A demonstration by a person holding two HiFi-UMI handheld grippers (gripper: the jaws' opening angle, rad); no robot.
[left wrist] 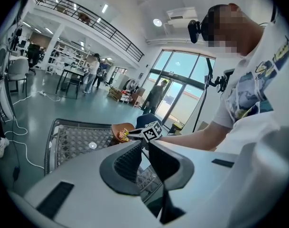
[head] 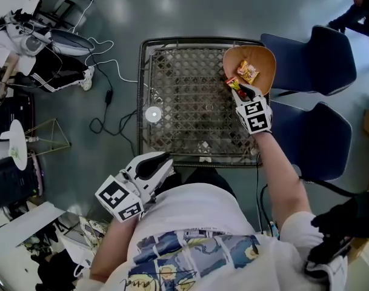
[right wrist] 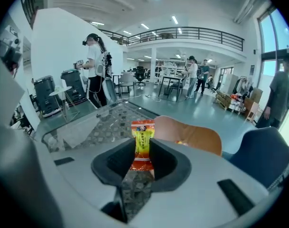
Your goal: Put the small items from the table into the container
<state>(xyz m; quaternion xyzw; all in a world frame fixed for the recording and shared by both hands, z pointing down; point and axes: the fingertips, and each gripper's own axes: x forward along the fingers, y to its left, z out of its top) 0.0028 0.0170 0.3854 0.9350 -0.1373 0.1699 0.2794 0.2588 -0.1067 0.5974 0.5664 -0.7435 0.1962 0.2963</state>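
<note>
1. Your right gripper (head: pixel 242 91) is pinching a red-and-yellow snack packet (right wrist: pixel 142 144) by its lower end, right at the near rim of the bowl. Your left gripper (head: pixel 163 162) is back by your body at the near left, jaws almost pressed together with nothing in them.
2. The mesh table (head: pixel 184 96) is mostly bare.
3. The wooden bowl (head: pixel 266 59) sits on the far right corner and already has an orange packet (head: pixel 248 71) in it.
4. A small white disc (head: pixel 152 114) lies flat near the table's left edge, well apart from the bowl.
5. What could go wrong, I reckon: let go this close to the rim and the packet could tip back onto the table. Bump the bowl and it might slide off that corner.
</note>
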